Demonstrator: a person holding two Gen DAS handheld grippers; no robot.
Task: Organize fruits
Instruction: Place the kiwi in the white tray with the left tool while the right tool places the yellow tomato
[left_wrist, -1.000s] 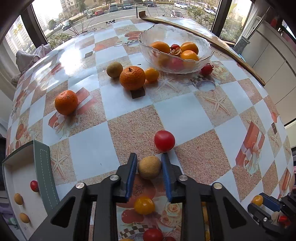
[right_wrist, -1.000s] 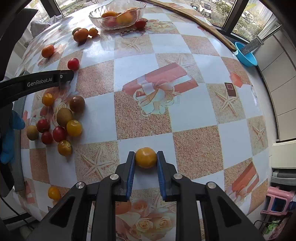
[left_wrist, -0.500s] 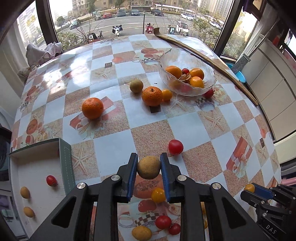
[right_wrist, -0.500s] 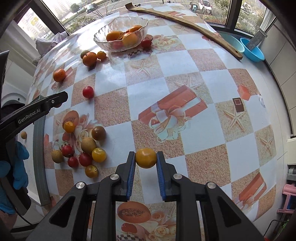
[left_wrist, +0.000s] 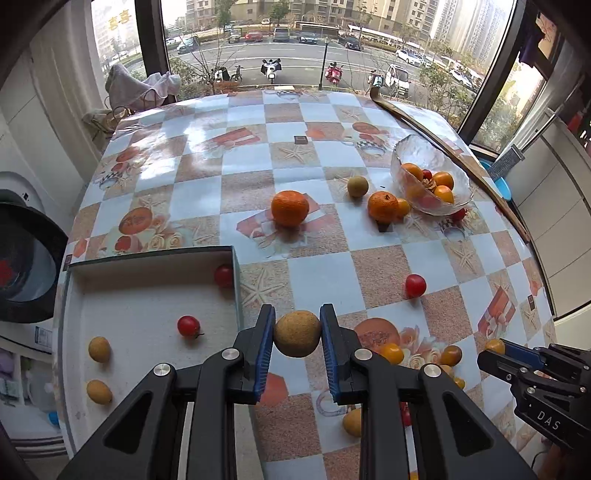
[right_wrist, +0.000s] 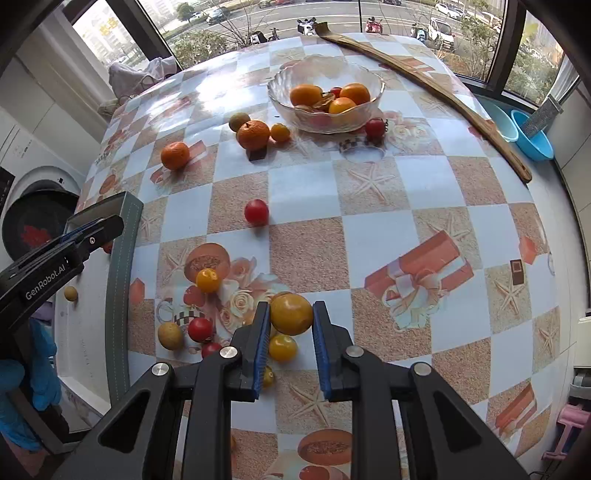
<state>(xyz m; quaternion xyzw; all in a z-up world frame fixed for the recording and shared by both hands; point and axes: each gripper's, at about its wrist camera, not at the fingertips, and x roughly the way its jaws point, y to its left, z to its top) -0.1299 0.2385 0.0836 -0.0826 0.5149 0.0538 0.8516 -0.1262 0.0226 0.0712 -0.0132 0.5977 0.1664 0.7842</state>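
Two fruits are being carried at once, one in each pair of tongs. The left tongs (left_wrist: 297, 334) are clamping a round tan fruit (left_wrist: 297, 338) between their blue pads, and it is hanging above the table rather than resting on it. The right tongs (right_wrist: 290, 323) are clamping a yellow tomato (right_wrist: 291, 313) the same way.

What matters for the left side is the white box (left_wrist: 236, 280): it is lying ahead and to the left of those tongs, its near wall just beside the left finger. So I judge the tan fruit only needs carrying leftward over that wall and letting go, since two tan fruits and two red tomatoes are already lying inside. The left tongs are plainly the nearer pair; the fruit is round, so no axis needs minding.

For the right tongs the likely goal is less clear. The glass bowl (right_wrist: 373, 107) of oranges is sitting far ahead, well apart.

The left view is showing the inside of the box; the right view is catching only its grey edge and one small fruit. The right view is instead showing the loose cluster of little tomatoes just left of its fingers.
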